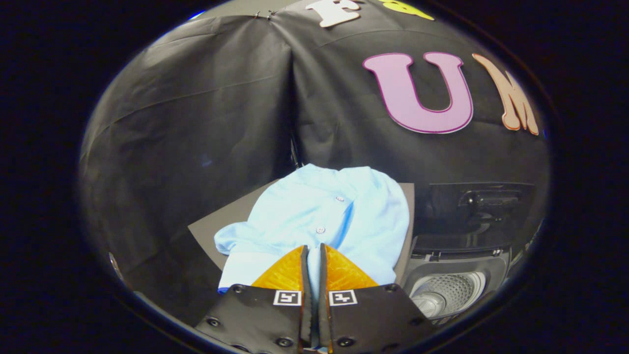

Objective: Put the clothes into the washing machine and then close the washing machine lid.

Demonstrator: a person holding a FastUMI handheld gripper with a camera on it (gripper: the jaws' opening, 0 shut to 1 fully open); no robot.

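I had the tongs [314, 250] pressed nearly together, pinching a fold of the blue shirt [324, 216], so it could lift toward the open washer [449, 290] alongside.

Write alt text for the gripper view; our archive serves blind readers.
The gripper is nearly shut, pinching a strip of the light blue shirt, which lies on a grey board. Beside it, the washer stands with its lid up.

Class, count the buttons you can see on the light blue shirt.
2: one button higher up the shirt, one button just ahead of the tongs, which pinch the cloth. Folds may hide more.
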